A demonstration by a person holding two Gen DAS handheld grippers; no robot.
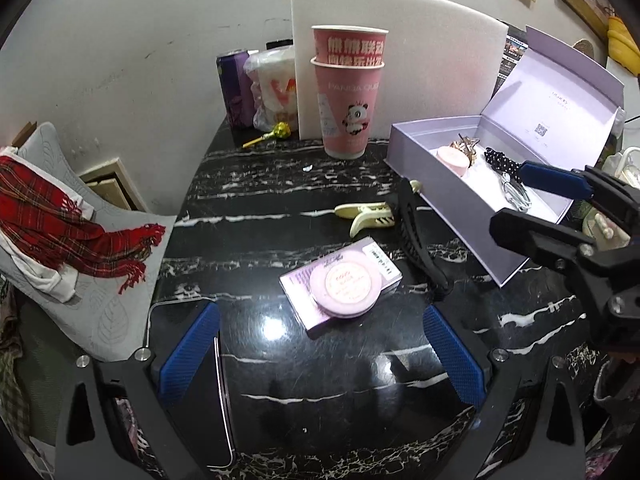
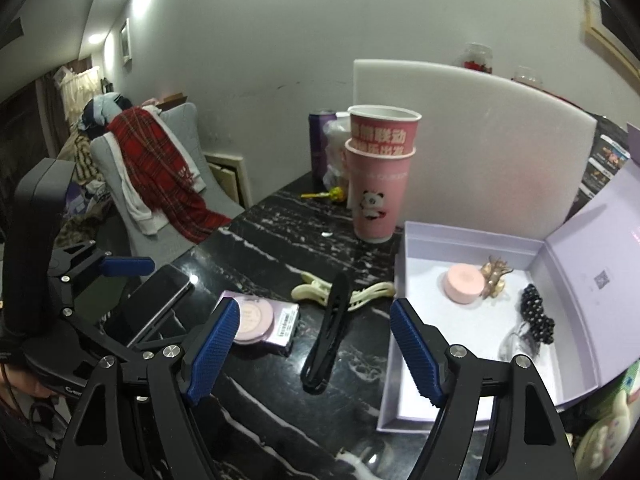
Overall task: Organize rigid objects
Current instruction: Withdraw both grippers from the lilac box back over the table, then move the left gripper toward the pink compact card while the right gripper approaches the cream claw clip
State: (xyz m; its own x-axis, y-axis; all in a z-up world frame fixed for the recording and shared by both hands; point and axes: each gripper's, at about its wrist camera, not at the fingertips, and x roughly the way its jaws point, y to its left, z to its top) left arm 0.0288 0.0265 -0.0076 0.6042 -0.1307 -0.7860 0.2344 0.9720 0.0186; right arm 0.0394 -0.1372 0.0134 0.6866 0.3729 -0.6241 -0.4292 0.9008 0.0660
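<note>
An open lilac box [image 1: 448,208] [image 2: 404,264] sits on the black marble table at the right; it holds a pink round case [image 2: 463,282], a gold claw clip [image 2: 495,276], a black beaded band [image 2: 538,314] and a clear item. On the table lie a black hair clip [image 1: 416,240] [image 2: 330,330], a cream hair clip [image 1: 370,216] [image 2: 316,292] and a pink compact on a lilac carton [image 1: 344,284] [image 2: 256,318]. My left gripper [image 1: 320,354] is open and empty, just short of the compact. My right gripper [image 2: 314,350] [image 1: 532,196] is open and empty above the black clip.
Two stacked pink paper cups [image 1: 350,92] [image 2: 380,176] stand before a white foam board [image 1: 420,60]. A purple can [image 1: 234,88], a plastic bag and a yellow lollipop [image 1: 276,132] are at the back. A phone [image 2: 160,300] lies at the table's left edge. A chair with a red scarf [image 1: 60,216] stands left.
</note>
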